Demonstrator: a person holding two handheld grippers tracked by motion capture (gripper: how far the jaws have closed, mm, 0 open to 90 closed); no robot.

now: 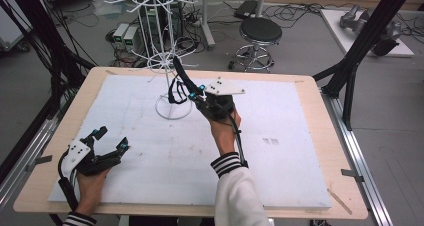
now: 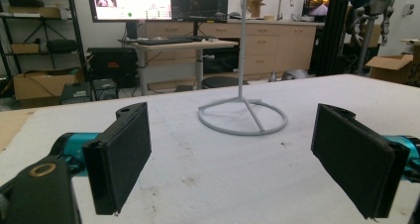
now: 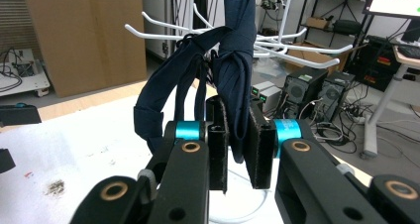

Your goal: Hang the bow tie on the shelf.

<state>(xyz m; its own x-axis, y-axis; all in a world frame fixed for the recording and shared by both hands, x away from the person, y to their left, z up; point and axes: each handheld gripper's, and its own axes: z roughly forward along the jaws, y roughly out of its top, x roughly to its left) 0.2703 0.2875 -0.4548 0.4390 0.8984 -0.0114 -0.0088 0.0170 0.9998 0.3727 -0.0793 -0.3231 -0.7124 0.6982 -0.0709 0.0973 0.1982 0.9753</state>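
Two grippers: one in each hand, over the white table [image 1: 280, 176].
Right gripper [image 3: 236, 157]: jaws clamped on the dark blue strap [image 3: 237, 85], held up by the white hook rack [image 1: 162, 16].
Strap: loops drape from the rack's lower arms [image 3: 297, 50].
Left gripper [image 2: 233, 159]: jaws wide apart, nothing between them, low at the table's near left, facing the rack's ring base [image 2: 242, 116].

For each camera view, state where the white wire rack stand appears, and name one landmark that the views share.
High view: the white wire rack stand rises at upper centre of the table.
Left gripper view: its pole and ring base stand at centre.
Right gripper view: its white arms spread across the top.
Shared landmark: the white table sheet.
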